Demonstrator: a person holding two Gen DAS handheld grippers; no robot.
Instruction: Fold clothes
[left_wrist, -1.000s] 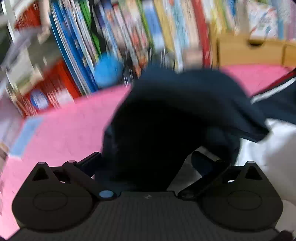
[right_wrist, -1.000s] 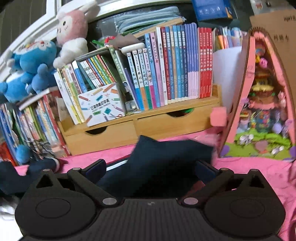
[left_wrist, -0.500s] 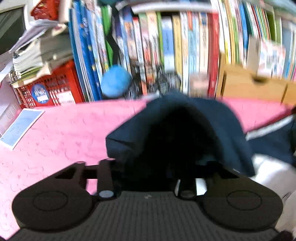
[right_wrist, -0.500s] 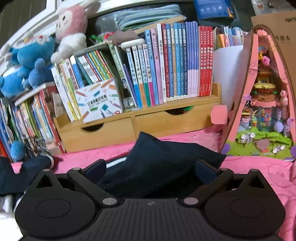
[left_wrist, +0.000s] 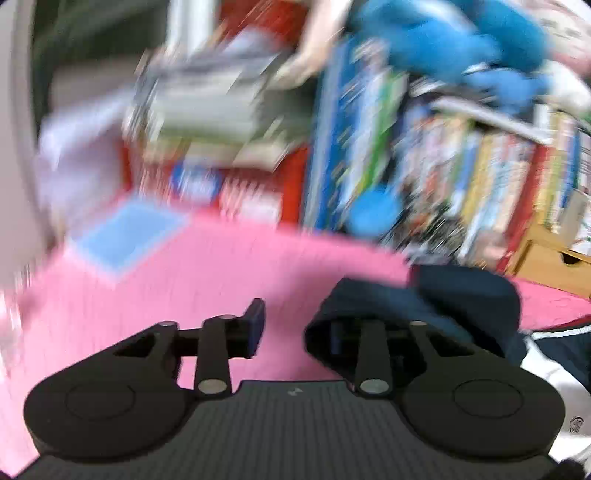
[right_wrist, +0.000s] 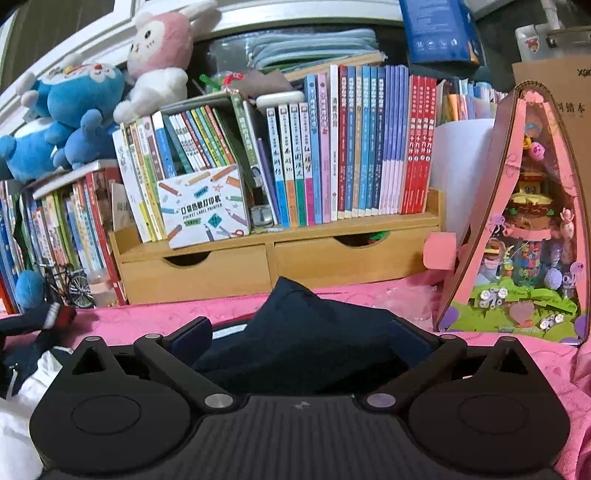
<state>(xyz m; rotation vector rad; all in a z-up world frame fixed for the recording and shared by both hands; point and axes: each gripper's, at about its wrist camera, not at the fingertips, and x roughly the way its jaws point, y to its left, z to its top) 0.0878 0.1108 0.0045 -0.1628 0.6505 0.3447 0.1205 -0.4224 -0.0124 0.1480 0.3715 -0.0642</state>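
Observation:
A navy and white garment lies on a pink tablecloth (left_wrist: 229, 280). In the blurred left wrist view its navy sleeve (left_wrist: 461, 299) drapes over my right finger, and the white body (left_wrist: 546, 373) lies at the far right. My left gripper (left_wrist: 295, 328) has its jaws apart with bare pink cloth between them. In the right wrist view a navy fold (right_wrist: 306, 332) lies between the wide-apart fingers of my right gripper (right_wrist: 301, 343); the jaws do not pinch it. The garment's other sleeve with a red and white cuff (right_wrist: 55, 315) lies at the left.
A wooden drawer shelf (right_wrist: 273, 258) full of books stands behind the cloth. A pink cardboard dollhouse (right_wrist: 517, 236) stands at the right. Plush toys (right_wrist: 74, 107) sit on the books. A blue card (left_wrist: 125, 236) lies at the cloth's far left.
My left gripper has opened and swung left off the navy sleeve, which it gripped half a second ago. The right gripper stays open over the navy fold.

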